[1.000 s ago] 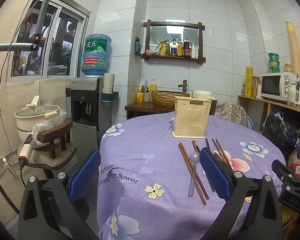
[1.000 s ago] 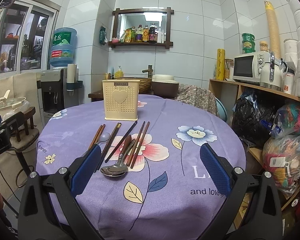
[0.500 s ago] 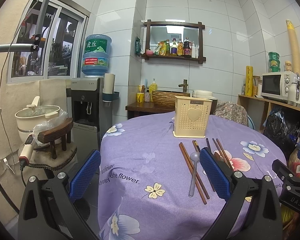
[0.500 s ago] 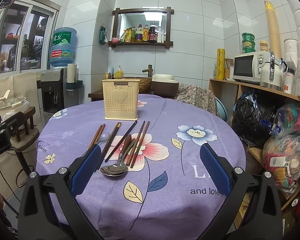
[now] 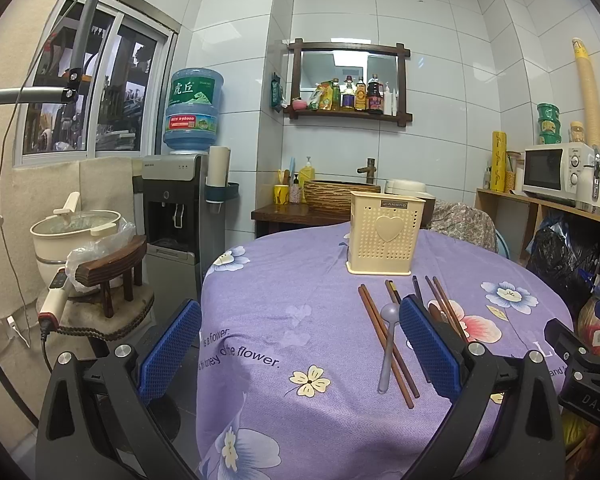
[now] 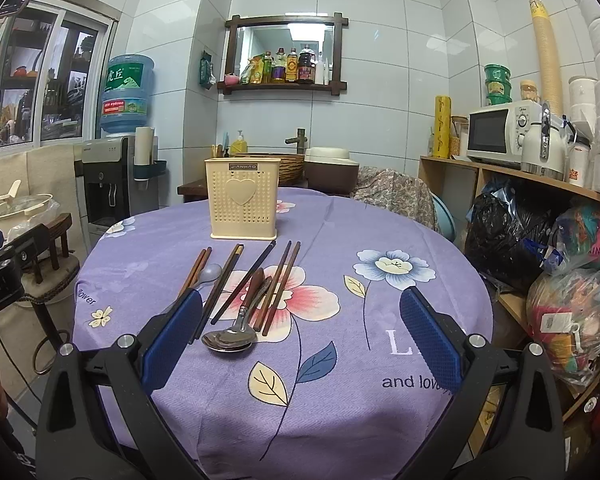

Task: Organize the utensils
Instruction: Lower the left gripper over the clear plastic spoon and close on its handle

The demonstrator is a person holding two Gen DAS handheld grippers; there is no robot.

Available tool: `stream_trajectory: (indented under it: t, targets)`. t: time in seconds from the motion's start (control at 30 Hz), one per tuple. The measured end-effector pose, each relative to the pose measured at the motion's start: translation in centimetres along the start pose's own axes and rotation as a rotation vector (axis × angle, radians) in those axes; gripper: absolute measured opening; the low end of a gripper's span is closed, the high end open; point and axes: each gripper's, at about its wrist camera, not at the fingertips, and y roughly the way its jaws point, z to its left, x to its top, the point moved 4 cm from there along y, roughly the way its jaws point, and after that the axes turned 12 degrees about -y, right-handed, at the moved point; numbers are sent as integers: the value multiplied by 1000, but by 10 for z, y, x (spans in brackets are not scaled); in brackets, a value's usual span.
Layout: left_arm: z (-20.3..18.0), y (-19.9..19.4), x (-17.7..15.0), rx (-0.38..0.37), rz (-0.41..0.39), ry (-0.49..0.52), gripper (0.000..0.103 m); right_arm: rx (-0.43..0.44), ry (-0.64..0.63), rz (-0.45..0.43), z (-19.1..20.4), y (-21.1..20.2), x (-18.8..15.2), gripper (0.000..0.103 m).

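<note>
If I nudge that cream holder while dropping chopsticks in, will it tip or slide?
The cream holder looks like thin perforated plastic, so probably light. It stands tall on a soft tablecloth, so a high push may tip it. Its flared base should resist slightly; a low nudge likely slides it.

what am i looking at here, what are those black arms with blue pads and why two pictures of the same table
These are two handheld grippers, not a robot: a person carries one in each hand, with a fisheye camera on each looking forward along its fingers. One picture comes from the left gripper, the other from the right gripper. Both are open and hold nothing. On the purple tablecloth stand a cream utensil holder and, in front of it, loose chopsticks, a metal spoon and a pale spoon.
</note>
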Motion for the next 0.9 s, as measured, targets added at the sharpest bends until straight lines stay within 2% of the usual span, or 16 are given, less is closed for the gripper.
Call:
stream_trajectory:
  t: [0.43,0.67,0.9]
  targets:
    - [1,1,-2,-13,14,1,98,16,3,11,1,2,-1,98]
    - [2,14,-6,-54,95,-33,98,47,49,38,-2,9,-6,98]
    - [-4,38,-10,-49,156,10,98,73,-39,99,3,33,-3,98]
